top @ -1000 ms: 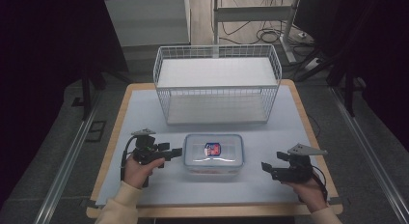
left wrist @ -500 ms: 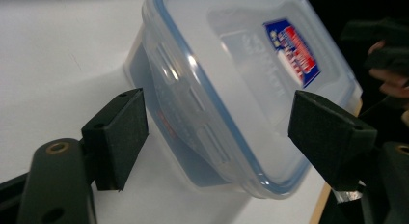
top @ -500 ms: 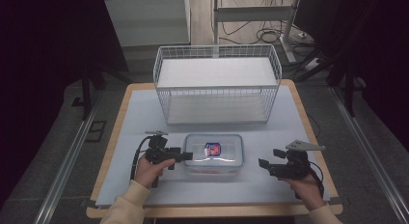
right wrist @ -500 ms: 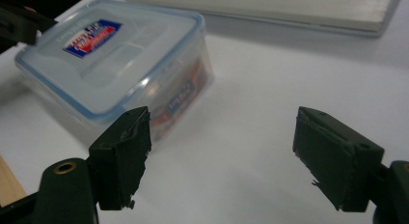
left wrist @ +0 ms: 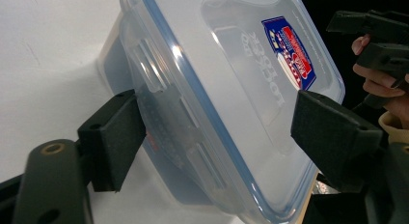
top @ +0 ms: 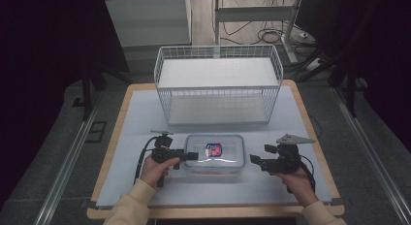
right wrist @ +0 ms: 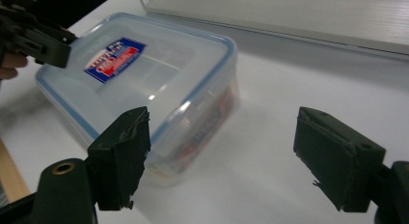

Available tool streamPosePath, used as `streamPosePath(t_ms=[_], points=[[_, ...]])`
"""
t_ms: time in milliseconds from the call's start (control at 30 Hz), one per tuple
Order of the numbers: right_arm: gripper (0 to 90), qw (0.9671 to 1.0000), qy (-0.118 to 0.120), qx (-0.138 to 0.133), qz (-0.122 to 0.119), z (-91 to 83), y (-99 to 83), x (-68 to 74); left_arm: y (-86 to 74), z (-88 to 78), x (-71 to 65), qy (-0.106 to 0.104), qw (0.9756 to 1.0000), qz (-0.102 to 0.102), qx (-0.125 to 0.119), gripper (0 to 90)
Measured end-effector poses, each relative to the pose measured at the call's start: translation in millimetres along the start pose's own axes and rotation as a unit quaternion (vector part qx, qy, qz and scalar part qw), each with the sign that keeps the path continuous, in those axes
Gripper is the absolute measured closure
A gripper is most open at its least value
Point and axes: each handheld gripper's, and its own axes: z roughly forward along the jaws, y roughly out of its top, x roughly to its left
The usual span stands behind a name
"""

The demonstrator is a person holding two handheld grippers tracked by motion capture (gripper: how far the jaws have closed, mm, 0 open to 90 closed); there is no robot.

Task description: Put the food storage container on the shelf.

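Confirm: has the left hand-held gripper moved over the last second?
Yes. The left hand-held gripper moved rightward across the table to the clear container, its jaws now straddling the container's left end.

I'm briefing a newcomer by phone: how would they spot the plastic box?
On the pale blue table mat, in front of the white wire basket, lies a clear rectangular plastic box. It sits between the two black grippers, and alone bears a blue-rimmed lid with a red-and-blue sticker.

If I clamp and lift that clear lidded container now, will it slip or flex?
The container looks like rigid plastic with a glossy lid, so it probably holds shape but may slip against the pads. Its low, flat form on the table seems unlikely to tip. The left gripper straddles one end, so lifting there may tilt it.
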Motion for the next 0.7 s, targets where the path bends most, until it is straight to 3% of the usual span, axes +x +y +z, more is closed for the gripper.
streamPosePath(t_ms=[167,267,433,467,500,533,633,700], points=[[19.2,0.9995,0.024,0.013,0.014,9.9,6.7,1.4,0.1,-1.4,-0.1,0.001,1.0000,-0.002,-0.003,22.1],[18.9,0.9975,0.050,0.035,0.036,24.6,11.1,0.6,-0.3,-1.7,0.0,0.001,1.0000,-0.003,-0.005,22.6],[17.8,0.9938,0.070,0.065,0.058,40.1,10.7,-1.3,-1.6,-2.2,0.7,-0.002,0.9999,-0.009,-0.010,24.0],[17.8,0.9918,0.077,0.075,0.070,45.9,9.4,-2.6,-2.4,-2.4,1.3,-0.004,0.9998,-0.011,-0.013,24.3],[17.8,0.9918,0.077,0.075,0.070,45.9,9.4,-2.6,-2.4,-2.4,1.3,-0.004,0.9998,-0.011,-0.013,24.4],[18.6,0.9878,0.095,0.080,0.094,50.4,8.4,-4.3,-2.5,-2.6,1.4,-0.004,0.9998,-0.012,-0.012,24.4],[20.0,0.9851,0.106,0.081,0.108,53.4,8.2,-5.3,-2.6,-2.8,1.4,-0.003,0.9999,-0.011,-0.012,24.4],[22.5,0.9797,0.129,0.087,0.127,58.4,7.8,-6.8,-2.7,-2.9,1.3,-0.003,0.9999,-0.011,-0.012,24.4]])
